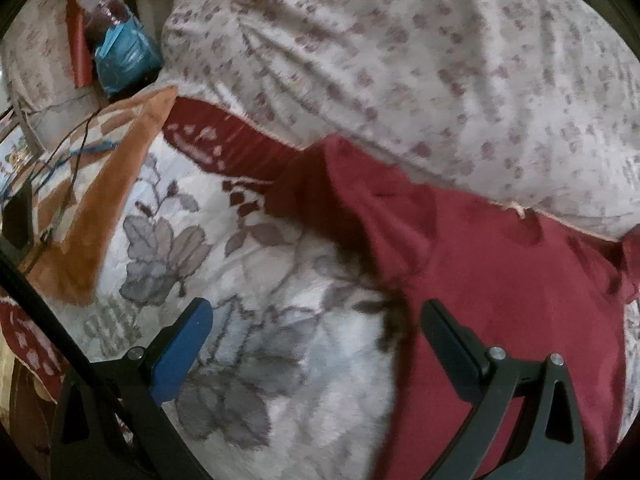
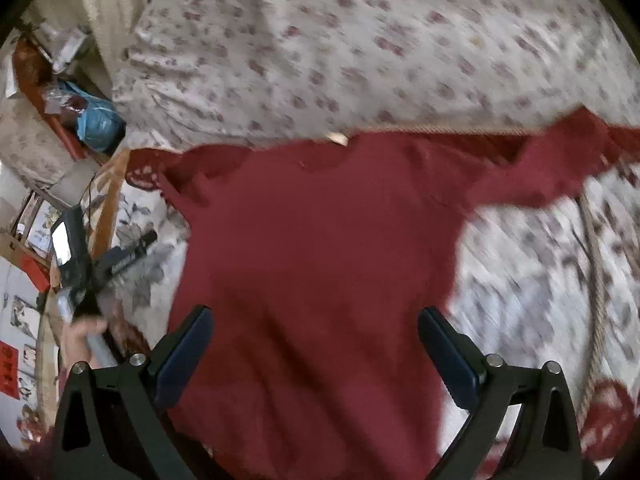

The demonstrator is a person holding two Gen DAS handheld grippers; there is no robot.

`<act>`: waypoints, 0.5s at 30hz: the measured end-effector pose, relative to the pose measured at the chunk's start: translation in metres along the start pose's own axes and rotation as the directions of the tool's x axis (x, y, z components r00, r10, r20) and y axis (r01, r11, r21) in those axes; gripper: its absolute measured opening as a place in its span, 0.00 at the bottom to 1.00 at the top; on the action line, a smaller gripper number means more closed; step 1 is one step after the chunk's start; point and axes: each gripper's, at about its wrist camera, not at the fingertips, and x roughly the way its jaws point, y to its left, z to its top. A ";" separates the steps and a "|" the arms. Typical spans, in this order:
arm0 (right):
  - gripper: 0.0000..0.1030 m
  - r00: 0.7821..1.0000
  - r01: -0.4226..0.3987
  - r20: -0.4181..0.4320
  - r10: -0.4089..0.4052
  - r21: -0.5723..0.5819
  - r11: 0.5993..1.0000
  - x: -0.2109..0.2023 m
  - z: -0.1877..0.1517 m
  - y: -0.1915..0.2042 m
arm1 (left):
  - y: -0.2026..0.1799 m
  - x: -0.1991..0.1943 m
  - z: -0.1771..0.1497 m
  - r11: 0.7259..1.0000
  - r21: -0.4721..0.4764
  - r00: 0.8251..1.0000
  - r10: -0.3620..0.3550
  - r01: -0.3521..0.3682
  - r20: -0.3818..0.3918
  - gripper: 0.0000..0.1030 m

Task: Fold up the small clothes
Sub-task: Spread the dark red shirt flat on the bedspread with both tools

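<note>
A dark red long-sleeved top [image 2: 320,248] lies spread flat on a floral blanket [image 2: 540,272], neck away from me, sleeves out to both sides. My right gripper [image 2: 316,344] is open and empty, hovering above the top's lower body. My left gripper [image 1: 316,340] is open and empty above the blanket, at the top's left edge [image 1: 500,280]; its right finger [image 1: 452,344] is over the red cloth. The left gripper also shows in the right wrist view [image 2: 120,260], left of the top.
A quilt with small red flowers [image 1: 400,60] lies bunched behind the top. An orange-bordered blanket edge [image 1: 104,184], cables and a blue bag [image 1: 124,52] sit at the far left. A rope-like seam [image 2: 596,280] runs down the blanket at right.
</note>
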 end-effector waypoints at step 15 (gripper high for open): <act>1.00 0.978 0.189 0.106 -0.180 -0.077 0.979 0.098 0.071 0.052 | -0.056 0.027 0.018 0.999 -0.004 0.999 -0.049 0.049 0.021 1.00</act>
